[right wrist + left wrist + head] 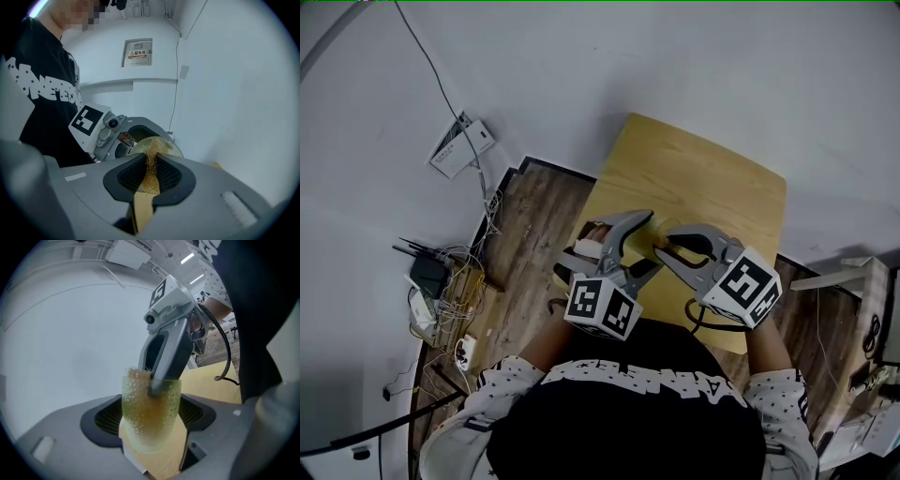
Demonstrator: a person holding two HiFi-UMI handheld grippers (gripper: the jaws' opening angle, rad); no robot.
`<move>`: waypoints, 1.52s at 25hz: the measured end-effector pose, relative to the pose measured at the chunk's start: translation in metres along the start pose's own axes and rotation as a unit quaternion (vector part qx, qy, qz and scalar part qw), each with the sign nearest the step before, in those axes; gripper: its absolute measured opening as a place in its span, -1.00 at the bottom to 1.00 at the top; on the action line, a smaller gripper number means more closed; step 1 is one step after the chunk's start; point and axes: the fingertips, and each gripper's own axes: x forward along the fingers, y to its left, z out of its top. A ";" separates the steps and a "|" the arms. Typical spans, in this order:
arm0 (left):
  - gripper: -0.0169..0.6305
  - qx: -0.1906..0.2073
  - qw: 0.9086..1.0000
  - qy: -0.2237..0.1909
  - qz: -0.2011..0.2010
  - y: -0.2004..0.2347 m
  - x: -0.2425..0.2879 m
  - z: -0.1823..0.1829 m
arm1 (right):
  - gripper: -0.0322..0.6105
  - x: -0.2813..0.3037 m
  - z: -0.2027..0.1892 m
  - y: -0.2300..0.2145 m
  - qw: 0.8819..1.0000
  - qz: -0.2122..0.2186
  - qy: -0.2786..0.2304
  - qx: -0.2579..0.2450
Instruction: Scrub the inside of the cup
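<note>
A translucent green cup (149, 420) with a bumpy wall sits between my left gripper's (151, 423) jaws, which are shut on its sides. It is held above the yellow table (712, 178). My right gripper (155, 389) reaches into the cup's mouth from above. Its jaws are shut on a golden fibrous scrubber (150, 165) that hangs inside the cup (164, 144). In the head view the left gripper (649, 240) and the right gripper (664, 251) meet tip to tip over the table's near half, and the cup is mostly hidden between them.
The small table stands against a white wall. On the wooden floor at the left lie tangled cables and a router (431, 277), with a white box (457, 145) by the wall. A white shelf (853, 277) stands at the right.
</note>
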 end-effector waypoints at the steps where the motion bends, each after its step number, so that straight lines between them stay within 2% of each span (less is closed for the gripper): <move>1: 0.18 0.003 1.000 -0.001 -0.002 -0.001 0.000 0.001 | -0.70 0.000 0.000 0.000 1.000 0.003 0.000 -0.003; 10: 0.18 0.011 1.000 -0.008 -0.026 -0.006 0.005 0.011 | -0.71 -0.004 0.001 0.002 0.998 0.051 -0.001 -0.030; 18: 0.18 0.018 0.998 -0.014 -0.056 -0.012 0.005 0.010 | -0.72 -0.004 -0.002 0.011 0.994 0.075 0.027 -0.079; 30: 0.18 -0.011 0.993 -0.023 -0.118 -0.027 0.003 0.006 | -0.72 -0.006 -0.019 0.025 0.977 0.118 0.086 -0.156; 38: 0.18 -0.033 0.983 -0.027 -0.177 -0.041 0.001 0.002 | -0.72 -0.006 -0.031 0.035 0.960 0.151 0.124 -0.201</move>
